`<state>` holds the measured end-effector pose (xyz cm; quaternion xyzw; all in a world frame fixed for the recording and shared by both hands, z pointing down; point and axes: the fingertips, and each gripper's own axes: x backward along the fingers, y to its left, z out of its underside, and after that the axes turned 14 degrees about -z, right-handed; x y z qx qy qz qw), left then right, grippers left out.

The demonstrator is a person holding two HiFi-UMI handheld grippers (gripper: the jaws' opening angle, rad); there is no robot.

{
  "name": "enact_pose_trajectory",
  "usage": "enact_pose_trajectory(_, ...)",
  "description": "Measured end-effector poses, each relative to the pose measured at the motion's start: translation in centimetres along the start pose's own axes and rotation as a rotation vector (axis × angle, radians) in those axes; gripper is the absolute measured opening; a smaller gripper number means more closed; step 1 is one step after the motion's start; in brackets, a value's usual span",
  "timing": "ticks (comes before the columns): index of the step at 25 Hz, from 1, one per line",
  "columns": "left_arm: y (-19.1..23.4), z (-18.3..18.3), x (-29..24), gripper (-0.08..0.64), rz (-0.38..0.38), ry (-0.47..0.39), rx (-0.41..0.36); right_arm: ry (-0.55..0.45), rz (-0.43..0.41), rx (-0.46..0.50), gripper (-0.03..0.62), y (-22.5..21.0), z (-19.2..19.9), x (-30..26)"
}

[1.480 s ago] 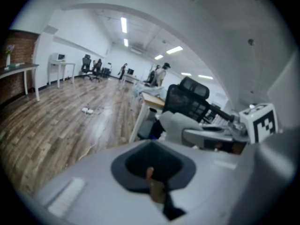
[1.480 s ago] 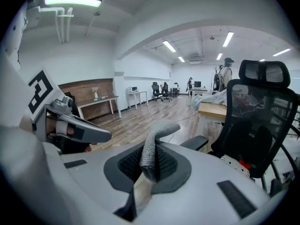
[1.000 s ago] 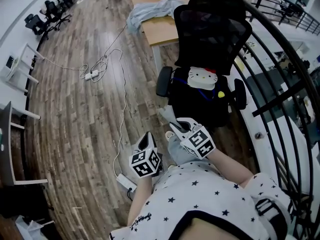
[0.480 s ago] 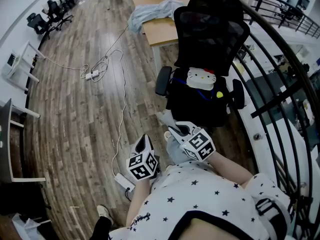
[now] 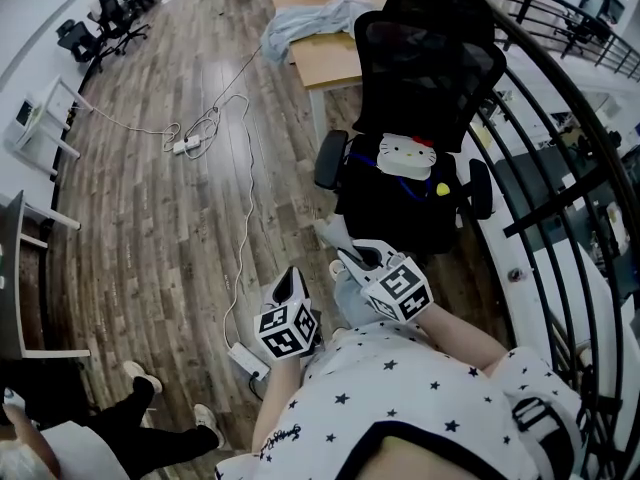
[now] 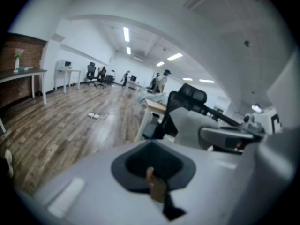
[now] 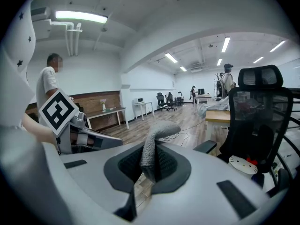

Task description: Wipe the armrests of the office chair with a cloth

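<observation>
Right gripper view plainly shows cloth (image 7: 156, 142) clamped in right gripper (image 7: 151, 168), left gripper (image 6: 157, 193) closed, empty, office chair (image 5: 425, 78) ahead.

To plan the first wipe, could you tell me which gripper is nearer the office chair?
Right. The right gripper, shut on the cloth, is just in front of the office chair; the left gripper is farther back, to the left.

1. Open-plan office, with a wood-plank floor (image 5: 150, 218) throughout.
2. Mesh office chair (image 5: 425, 98) at 1 o'clock, against a desk (image 5: 335, 63).
3. More task chairs (image 5: 100, 18) at 11 o'clock; white table (image 5: 50, 108) at 10.
4. Strip lights (image 7: 79, 16) overhead; power strip (image 5: 183, 149) cabled across the floor.
</observation>
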<state>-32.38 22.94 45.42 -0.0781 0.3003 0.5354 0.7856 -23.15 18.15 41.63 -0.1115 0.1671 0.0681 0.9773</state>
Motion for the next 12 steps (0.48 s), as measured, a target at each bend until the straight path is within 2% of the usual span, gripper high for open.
enact_pose_trajectory(12, 0.52, -0.21, 0.10, 0.003, -0.008, -0.003, 0.005, -0.011, -0.013, -0.018, 0.026, 0.11, -0.30, -0.61)
